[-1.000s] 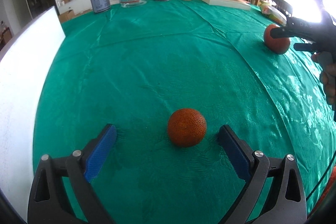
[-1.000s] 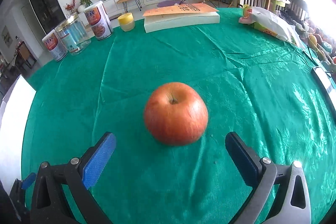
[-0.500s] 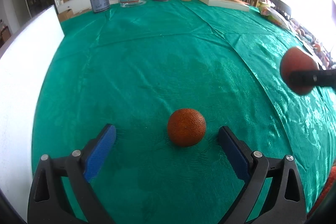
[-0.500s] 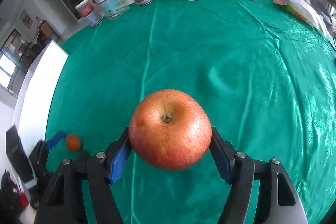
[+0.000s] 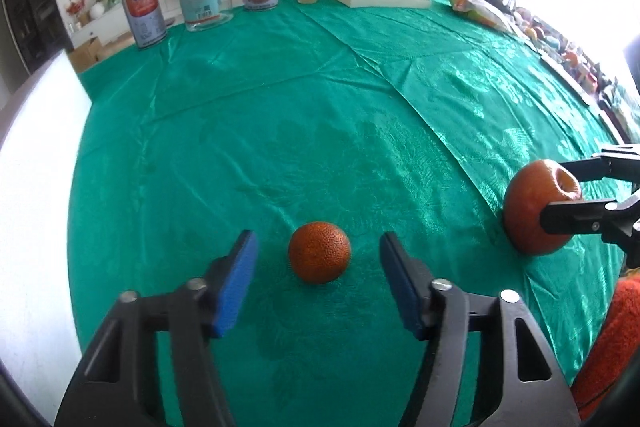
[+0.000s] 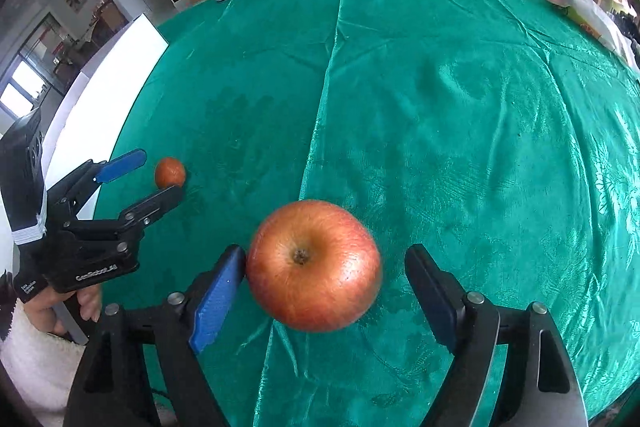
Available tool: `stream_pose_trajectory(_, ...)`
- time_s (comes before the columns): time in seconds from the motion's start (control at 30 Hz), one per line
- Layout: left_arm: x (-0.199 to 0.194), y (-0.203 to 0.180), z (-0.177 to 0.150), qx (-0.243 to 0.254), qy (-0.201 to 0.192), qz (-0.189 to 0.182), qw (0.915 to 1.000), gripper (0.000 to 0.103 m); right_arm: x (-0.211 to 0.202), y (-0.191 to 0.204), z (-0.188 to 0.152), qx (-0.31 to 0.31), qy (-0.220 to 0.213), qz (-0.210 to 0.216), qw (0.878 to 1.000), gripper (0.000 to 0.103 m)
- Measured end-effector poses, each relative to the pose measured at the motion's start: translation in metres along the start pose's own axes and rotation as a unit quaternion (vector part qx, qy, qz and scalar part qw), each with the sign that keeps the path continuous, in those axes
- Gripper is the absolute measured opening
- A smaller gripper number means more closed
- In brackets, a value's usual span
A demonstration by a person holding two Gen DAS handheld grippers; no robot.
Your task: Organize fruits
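The far rim of the table (image 5: 568, 75) washes out in window glare, blurring the clutter there. A small pitted orange (image 5: 319, 251) sits on the green cloth (image 6: 440, 107) between the closing left gripper (image 5: 316, 263), untouched. The right gripper (image 6: 324, 283) is opening around a red-orange apple (image 6: 314, 275), its left pad touching.

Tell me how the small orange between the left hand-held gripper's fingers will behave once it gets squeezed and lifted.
The orange is round and sits free on the smooth green tablecloth, so an off-centre touch would likely roll it. Its pebbled skin should grip the blue pads fairly well. The left hand-held gripper is closing, its pads not yet touching it.
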State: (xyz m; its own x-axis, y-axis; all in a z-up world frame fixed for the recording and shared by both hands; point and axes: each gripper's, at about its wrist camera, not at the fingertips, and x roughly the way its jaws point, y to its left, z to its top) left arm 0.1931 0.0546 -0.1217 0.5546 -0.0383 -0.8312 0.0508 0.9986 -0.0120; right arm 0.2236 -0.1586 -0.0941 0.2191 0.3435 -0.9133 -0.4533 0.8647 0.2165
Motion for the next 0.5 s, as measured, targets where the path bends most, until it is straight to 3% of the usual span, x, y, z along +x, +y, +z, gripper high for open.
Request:
stream_pose_trajectory(0.1,0.008,0.000,-0.002,-0.004,0.012,-0.003,0.9999,0.032,0.008,0.007,0.006,-0.008,0.017,-0.003,1.000,0.082)
stream_pose_trajectory(0.2,0.004,0.005,-0.003,-0.017,0.013,-0.006,0.9998,0.030,0.022,0.019,0.013,-0.026,0.043,-0.021,0.999,0.080)
stream_pose_trajectory(0.27,-0.003,0.011,-0.004,-0.034,0.011,-0.009,0.9993,0.029,0.032,0.023,0.014,-0.038,0.065,-0.047,0.996,0.070)
stream_pose_trajectory(0.33,-0.020,0.019,-0.006,-0.055,0.001,-0.017,0.9984,0.028,0.033,0.027,0.014,-0.040,0.072,-0.064,0.995,0.070)
stream_pose_trajectory(0.4,-0.056,0.029,-0.008,-0.088,-0.019,-0.055,0.9945,0.028,0.024,0.037,0.015,-0.038,0.057,-0.057,0.996,0.070)
stream_pose_trajectory(0.5,-0.128,0.052,-0.010,-0.128,-0.060,-0.122,0.9824,0.028,-0.008,0.075,0.028,-0.052,0.016,0.007,0.998,0.070)
